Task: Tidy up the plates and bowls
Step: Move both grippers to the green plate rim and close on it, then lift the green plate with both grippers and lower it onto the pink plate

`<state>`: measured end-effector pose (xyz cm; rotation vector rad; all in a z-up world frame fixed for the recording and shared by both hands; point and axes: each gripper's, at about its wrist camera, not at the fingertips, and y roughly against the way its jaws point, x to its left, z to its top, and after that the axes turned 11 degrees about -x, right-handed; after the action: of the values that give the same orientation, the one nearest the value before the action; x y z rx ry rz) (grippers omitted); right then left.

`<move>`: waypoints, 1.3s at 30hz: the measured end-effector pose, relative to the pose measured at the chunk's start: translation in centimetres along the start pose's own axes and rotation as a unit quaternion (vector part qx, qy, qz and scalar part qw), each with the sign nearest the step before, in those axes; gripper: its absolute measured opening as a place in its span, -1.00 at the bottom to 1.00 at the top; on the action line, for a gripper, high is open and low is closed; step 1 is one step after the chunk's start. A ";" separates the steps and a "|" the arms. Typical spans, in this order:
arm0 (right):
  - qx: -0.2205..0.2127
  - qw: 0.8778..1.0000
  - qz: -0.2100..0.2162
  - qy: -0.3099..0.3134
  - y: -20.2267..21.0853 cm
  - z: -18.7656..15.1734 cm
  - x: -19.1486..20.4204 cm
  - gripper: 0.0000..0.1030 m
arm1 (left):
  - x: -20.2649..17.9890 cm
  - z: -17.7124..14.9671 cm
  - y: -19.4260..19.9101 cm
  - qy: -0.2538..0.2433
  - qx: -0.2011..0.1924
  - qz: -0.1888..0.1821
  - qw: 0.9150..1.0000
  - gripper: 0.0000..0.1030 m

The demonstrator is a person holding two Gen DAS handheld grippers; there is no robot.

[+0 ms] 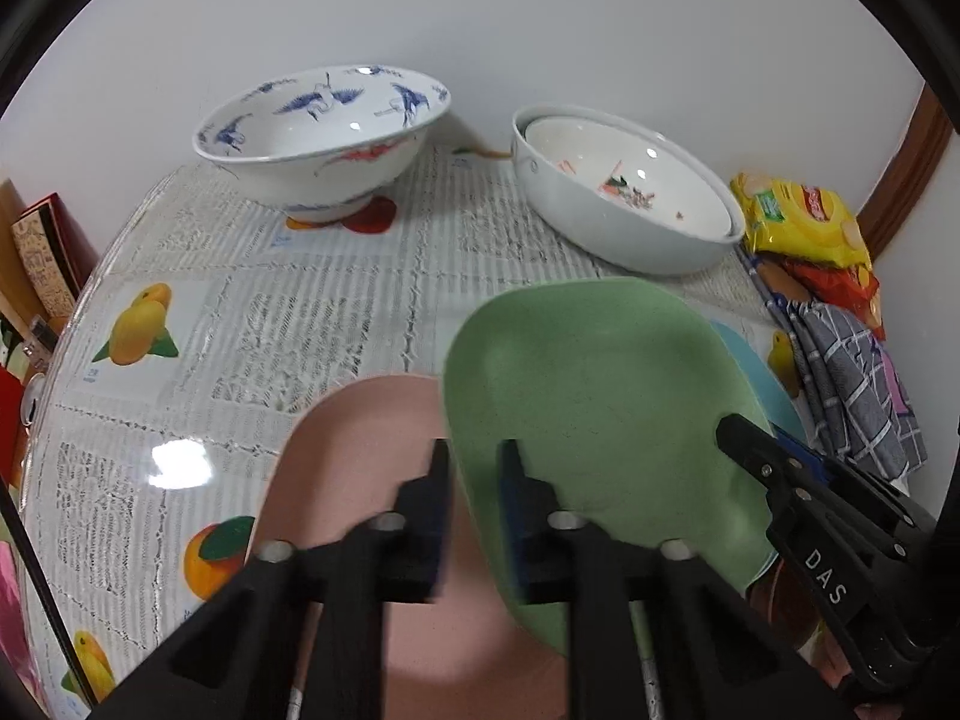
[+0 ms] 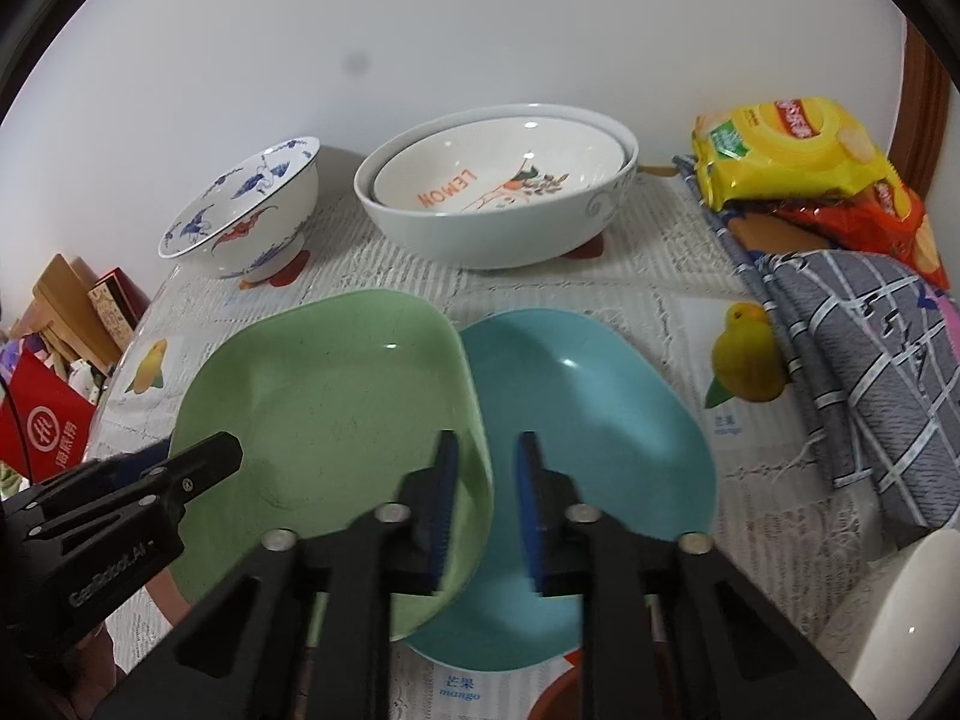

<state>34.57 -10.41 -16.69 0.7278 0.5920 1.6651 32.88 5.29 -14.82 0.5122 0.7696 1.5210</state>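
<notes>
A green plate (image 1: 588, 396) is held tilted between both grippers, over a pink plate (image 1: 354, 480) and a blue plate (image 2: 588, 420). My left gripper (image 1: 476, 480) straddles the green plate's left rim, jaws narrowly parted, one finger on each side. My right gripper (image 2: 487, 474) straddles its right rim (image 2: 474, 420) the same way. A blue-and-white crane bowl (image 1: 324, 138) stands at the back left. A grey bowl (image 2: 498, 204) with a white LEMON bowl nested inside stands at the back.
Yellow and red snack bags (image 2: 792, 156) and a grey checked cloth (image 2: 870, 372) lie at the right. Boxes and a red bag (image 2: 48, 420) sit beyond the table's left edge. A white object (image 2: 912, 600) is at the lower right.
</notes>
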 end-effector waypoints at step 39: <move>-0.033 0.999 0.033 -0.011 10.7 -2.7 7.6 -0.86 | 6.2 -1.9 10.7 0.011 -0.044 0.012 0.999 -0.82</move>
<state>24.36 -5.14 -9.68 0.7227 0.4992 1.7266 23.47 11.29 -9.07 0.4417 0.7130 1.5775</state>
